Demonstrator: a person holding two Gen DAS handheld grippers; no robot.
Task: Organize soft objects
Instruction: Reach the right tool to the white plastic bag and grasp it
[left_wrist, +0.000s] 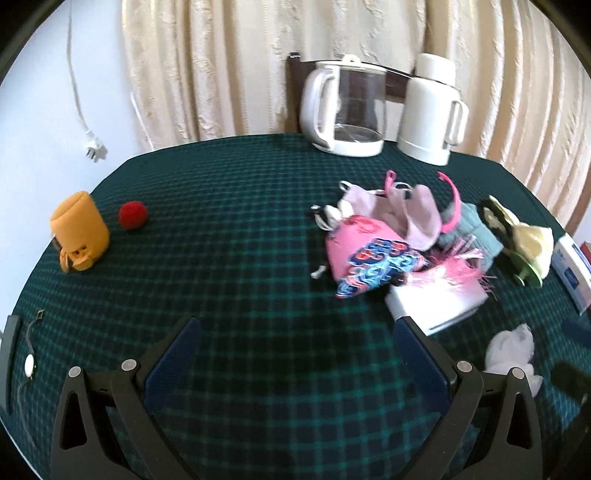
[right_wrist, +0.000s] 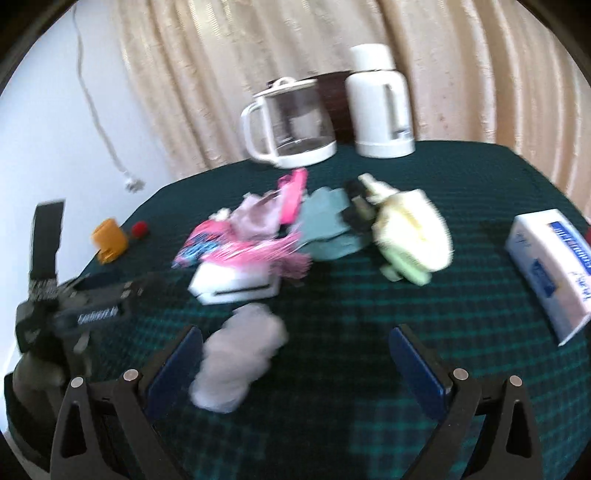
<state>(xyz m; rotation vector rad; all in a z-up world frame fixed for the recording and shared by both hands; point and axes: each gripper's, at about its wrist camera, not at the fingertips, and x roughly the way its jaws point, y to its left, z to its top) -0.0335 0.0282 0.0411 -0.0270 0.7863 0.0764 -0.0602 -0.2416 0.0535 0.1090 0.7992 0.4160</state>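
Left wrist view first: the left gripper (left_wrist: 297, 345) hangs released, jaws spread wide over bare green checked tablecloth (left_wrist: 229, 236), holding nothing. At ten o'clock lie an orange pouch (left_wrist: 79, 230) and, just beside it, a red ball (left_wrist: 133, 215). At one o'clock sits the main heap of soft things, a pink patterned pouch (left_wrist: 364, 254) on top, pink tinsel spilling over a white box (left_wrist: 436, 304). A white fluffy wad (left_wrist: 511, 345) lies at three o'clock, apart from the heap.

Right wrist view, badly blurred: the right gripper (right_wrist: 295, 350) is also released and empty, and the white fluffy wad (right_wrist: 240, 363) rests between its fingers, close against the left finger (right_wrist: 173, 365). The heap is at twelve o'clock, a pale yellow soft toy (right_wrist: 410, 232) at one.

Risks, as I judge them: with the wad so off-centre, closing could pinch only a wisp, or bunch the tablecloth too. The left gripper's body at nine o'clock is near; the two could collide.
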